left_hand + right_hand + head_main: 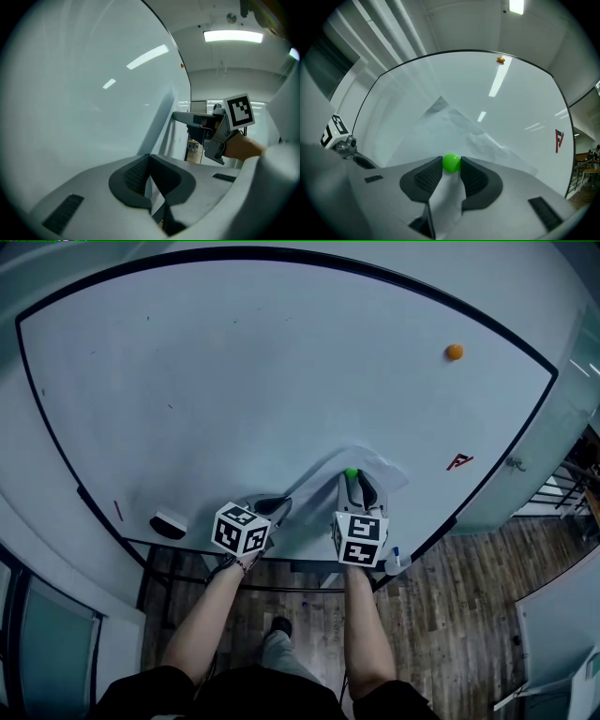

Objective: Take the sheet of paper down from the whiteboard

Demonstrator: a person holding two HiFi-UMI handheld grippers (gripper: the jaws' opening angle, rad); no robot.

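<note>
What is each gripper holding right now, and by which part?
Right gripper clamps the green round magnet by its sides. Left gripper is shut, seemingly pinching the white paper sheet at its left edge.

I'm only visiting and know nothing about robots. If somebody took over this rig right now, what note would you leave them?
Left gripper: shut, apparently pinching the lower left edge of the sheet of paper.
Right gripper: closed on the green magnet that pins the sheet to the whiteboard.
Sheet: on the board, crumpled, partly lifted.
Done: both grips taken.
Left: pull the magnet off, then bring the sheet down.
</note>
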